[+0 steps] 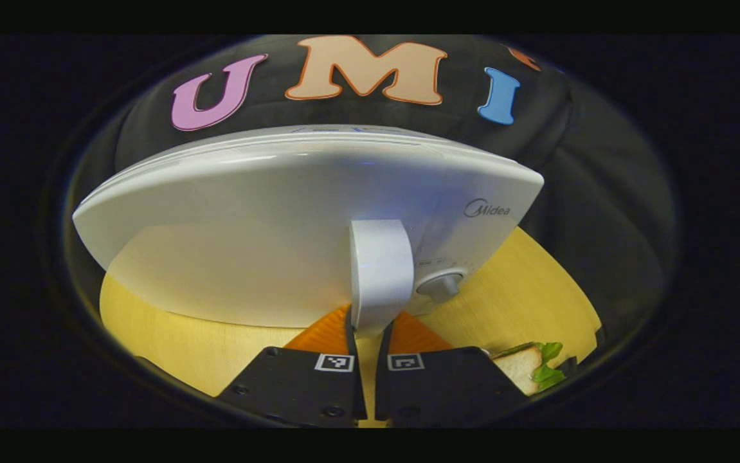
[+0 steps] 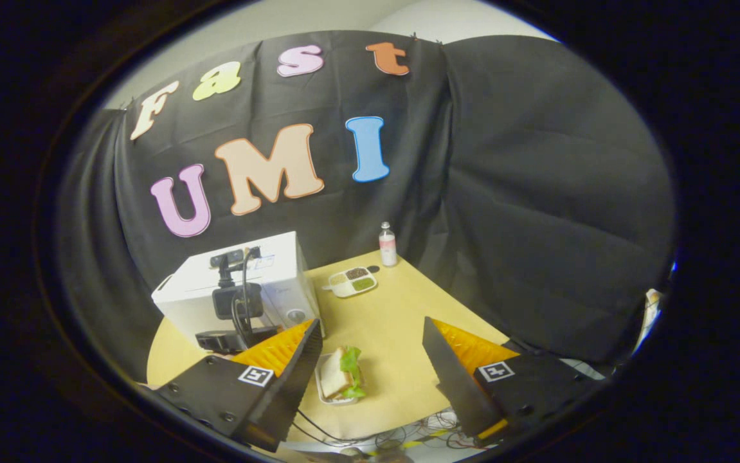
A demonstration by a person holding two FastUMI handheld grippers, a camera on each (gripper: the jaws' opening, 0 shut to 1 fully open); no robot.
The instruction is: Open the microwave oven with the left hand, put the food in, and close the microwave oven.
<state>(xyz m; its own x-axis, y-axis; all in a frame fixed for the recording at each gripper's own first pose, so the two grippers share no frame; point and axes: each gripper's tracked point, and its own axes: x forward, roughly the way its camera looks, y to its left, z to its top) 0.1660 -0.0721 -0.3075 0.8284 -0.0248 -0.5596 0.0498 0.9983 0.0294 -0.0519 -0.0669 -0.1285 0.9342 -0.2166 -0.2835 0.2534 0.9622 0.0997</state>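
Pinching the rigid pale-grey upright door handle [image 1: 379, 276] of the white microwave oven [image 1: 267, 238] dead ahead, the left tool [image 1: 370, 334] looks firmly closed; right tool [image 2: 370, 360] gapes above the soft, fragile lettuce sandwich [image 2: 342, 373].

1. I've got a round, pale yellow wooden table [image 2: 402, 321] under everything.
2. A boxy white microwave oven [image 2: 267, 276] sits on its far left side.
3. Near the front edge there's a sandwich with green lettuce [image 2: 342, 372] in a shallow clear tray [image 2: 334, 400].
4. Farther back I can see a small white compartment dish [image 2: 351, 281], and just beside it a small clear bottle with a white cap [image 2: 387, 244].
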